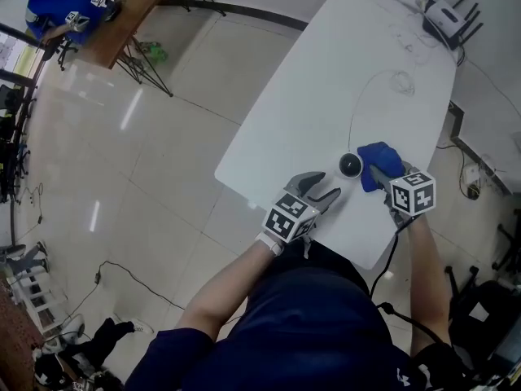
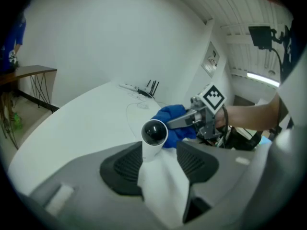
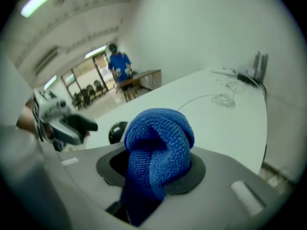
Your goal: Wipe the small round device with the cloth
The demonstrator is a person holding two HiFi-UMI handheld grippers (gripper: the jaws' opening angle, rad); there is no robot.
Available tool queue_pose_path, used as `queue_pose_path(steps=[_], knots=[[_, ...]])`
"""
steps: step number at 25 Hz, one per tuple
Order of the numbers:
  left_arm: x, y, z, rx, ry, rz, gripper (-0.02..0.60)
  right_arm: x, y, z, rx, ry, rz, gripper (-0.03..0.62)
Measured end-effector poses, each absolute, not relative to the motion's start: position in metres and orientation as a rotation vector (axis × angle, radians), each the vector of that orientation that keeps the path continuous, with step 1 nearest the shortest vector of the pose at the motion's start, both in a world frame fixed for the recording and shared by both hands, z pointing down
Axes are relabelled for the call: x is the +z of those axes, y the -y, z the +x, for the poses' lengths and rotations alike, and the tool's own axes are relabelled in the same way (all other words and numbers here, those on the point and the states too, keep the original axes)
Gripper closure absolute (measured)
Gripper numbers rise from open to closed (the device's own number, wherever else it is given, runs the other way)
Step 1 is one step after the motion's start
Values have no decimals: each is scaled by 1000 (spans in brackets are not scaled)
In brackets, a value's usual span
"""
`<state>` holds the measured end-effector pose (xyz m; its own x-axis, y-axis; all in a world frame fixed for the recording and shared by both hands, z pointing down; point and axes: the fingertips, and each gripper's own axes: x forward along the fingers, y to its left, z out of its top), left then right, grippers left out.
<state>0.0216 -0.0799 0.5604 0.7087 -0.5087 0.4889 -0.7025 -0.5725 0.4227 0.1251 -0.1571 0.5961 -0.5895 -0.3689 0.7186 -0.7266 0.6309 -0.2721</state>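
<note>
While the fingers of our right gripper [image 1: 376, 173] pinch the cloth [image 1: 383, 160] just right of the device [image 1: 351, 166], those of our left gripper [image 1: 330, 184] stand spread just short of it, on the desk [image 1: 326, 96].

Tabletop [image 1: 309, 104] is wide open mid-frame, just a thin cable [image 1: 400, 81] crossing it; router [image 1: 446, 16] upper right, small round device [image 1: 351, 166] near the bottom edge.

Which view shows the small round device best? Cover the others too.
The left gripper view: the small round device stands close up in mid-frame, black head and white stem clear. The head view shows it tiny, beside the cloth. The right gripper view shows only its dark head, past the cloth.
</note>
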Motion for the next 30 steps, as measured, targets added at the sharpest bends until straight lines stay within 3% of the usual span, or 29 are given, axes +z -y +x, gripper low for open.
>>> queue_pose_path(steps=[3, 8, 14, 30], knots=[[554, 70, 14, 397, 949, 2306, 359, 553, 143, 123, 970, 2383, 933, 441], [551, 63, 16, 393, 945, 2307, 359, 525, 123, 93, 971, 2490, 810, 441], [549, 58, 11, 390, 969, 2304, 356, 554, 86, 73, 1007, 2390, 738, 441], [574, 63, -4, 419, 956, 2217, 356, 650, 50, 61, 1663, 2022, 705, 442]])
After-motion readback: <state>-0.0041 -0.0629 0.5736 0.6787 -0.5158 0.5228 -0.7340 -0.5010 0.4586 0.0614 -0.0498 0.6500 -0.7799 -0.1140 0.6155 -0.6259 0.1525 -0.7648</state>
